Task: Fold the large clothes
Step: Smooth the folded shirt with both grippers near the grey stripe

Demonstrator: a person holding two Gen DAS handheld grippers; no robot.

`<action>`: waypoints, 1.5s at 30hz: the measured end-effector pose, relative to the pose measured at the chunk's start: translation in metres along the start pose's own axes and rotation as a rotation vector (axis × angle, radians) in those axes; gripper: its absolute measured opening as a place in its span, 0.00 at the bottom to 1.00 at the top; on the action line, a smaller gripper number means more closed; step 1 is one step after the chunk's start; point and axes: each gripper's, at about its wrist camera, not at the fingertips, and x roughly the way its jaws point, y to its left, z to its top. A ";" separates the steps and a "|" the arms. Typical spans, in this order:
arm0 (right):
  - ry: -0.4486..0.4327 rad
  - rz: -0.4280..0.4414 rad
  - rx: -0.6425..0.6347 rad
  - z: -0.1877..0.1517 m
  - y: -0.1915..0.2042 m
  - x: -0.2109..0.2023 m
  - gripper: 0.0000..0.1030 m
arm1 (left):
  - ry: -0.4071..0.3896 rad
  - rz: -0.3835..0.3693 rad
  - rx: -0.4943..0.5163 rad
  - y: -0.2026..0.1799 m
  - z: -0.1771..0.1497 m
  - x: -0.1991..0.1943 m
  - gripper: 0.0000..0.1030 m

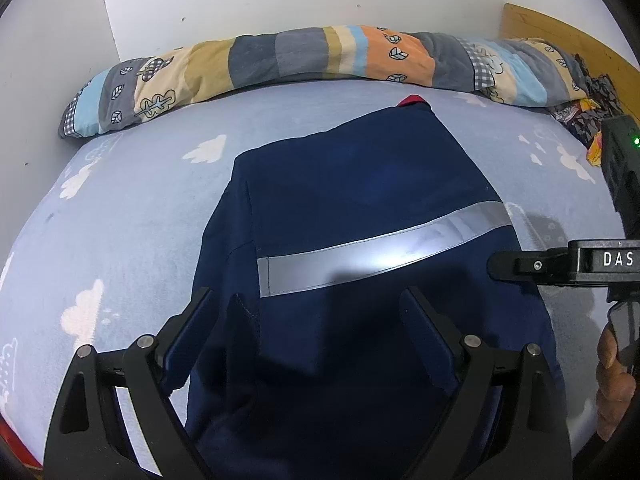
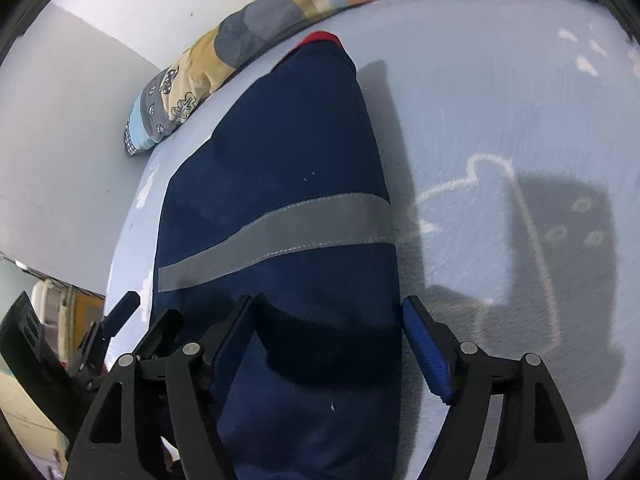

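From the left wrist, the left gripper (image 1: 308,312) is hovering with jaws wide, the folded jacket (image 1: 360,200) lying on the bed (image 1: 120,220) between and ahead of them. From the right wrist, the right gripper (image 2: 328,320) is also standing wide, straddling the jacket's near end without pinching it. A fold looks just laid down; next both need to close on this near edge for another fold.

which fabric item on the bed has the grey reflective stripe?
The folded navy garment lying in the middle of the sheet. A grey band crosses it; the patchwork quilt rolled along the wall has only coloured blocks.
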 end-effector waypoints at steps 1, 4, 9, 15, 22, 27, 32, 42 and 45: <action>0.005 0.012 0.013 0.000 -0.002 0.002 0.78 | -0.001 0.000 0.000 0.000 0.000 0.000 0.90; 0.024 0.046 0.054 -0.001 -0.008 0.006 0.79 | -0.001 -0.002 -0.001 0.000 0.000 -0.001 0.90; 0.036 0.080 0.091 -0.003 -0.012 0.011 0.82 | -0.006 0.000 -0.004 0.001 0.000 -0.001 0.90; 0.040 0.077 0.086 -0.004 -0.009 0.013 0.83 | -0.011 -0.001 -0.004 0.002 0.000 -0.003 0.90; 0.039 0.052 0.051 -0.005 0.000 0.016 0.87 | -0.014 -0.001 -0.004 0.003 0.000 -0.004 0.90; 0.042 0.022 0.004 -0.004 0.011 0.022 0.90 | -0.017 -0.003 -0.005 0.004 0.000 -0.005 0.90; 0.049 -0.006 -0.039 -0.004 0.020 0.027 0.93 | -0.022 0.001 -0.004 0.004 -0.001 -0.007 0.90; 0.055 -0.035 -0.098 -0.003 0.029 0.037 0.91 | -0.023 -0.003 -0.012 0.006 -0.001 -0.008 0.90; 0.050 -0.042 -0.109 -0.003 0.032 0.037 0.89 | -0.022 -0.004 -0.014 0.007 -0.001 -0.008 0.90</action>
